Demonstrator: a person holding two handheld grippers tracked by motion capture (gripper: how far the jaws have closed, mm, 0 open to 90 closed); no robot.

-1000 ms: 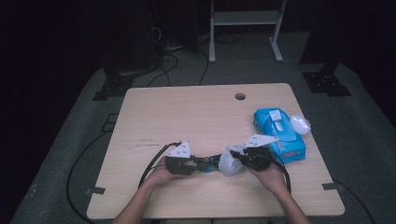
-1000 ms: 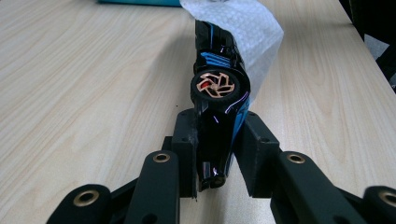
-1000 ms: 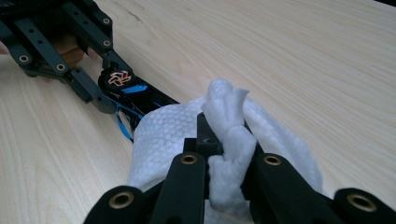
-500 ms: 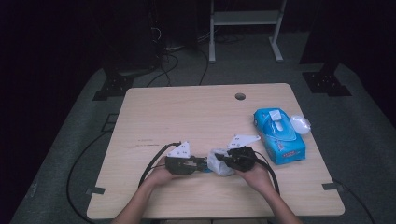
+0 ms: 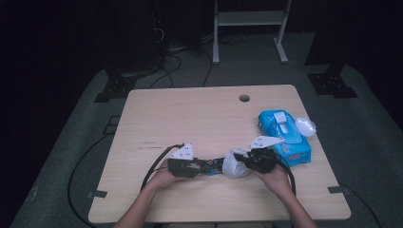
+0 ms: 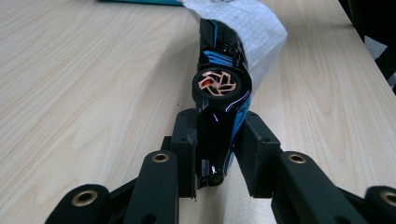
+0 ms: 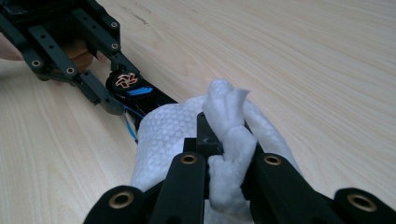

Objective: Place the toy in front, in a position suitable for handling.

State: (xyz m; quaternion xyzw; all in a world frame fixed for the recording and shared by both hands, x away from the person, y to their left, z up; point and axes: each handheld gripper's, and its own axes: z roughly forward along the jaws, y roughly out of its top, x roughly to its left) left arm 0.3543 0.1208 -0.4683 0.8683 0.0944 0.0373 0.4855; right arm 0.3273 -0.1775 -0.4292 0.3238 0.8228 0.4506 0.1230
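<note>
Toy car (image 6: 219,107) clamped between left gripper (image 6: 217,154) fingers, wipe (image 7: 224,140) pinched by right gripper (image 7: 224,154)

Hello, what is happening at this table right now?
A person is cleaning a toy car with a wet wipe. The left gripper is shut on the black and blue car and holds it just over the wooden table. The right gripper is shut on the bunched white wipe, which is draped over the car's far end. A blue pack of wipes lies on the table to the right.

One toy car (image 5: 209,166), one wipe (image 5: 234,164), one wipes pack (image 5: 284,137).
</note>
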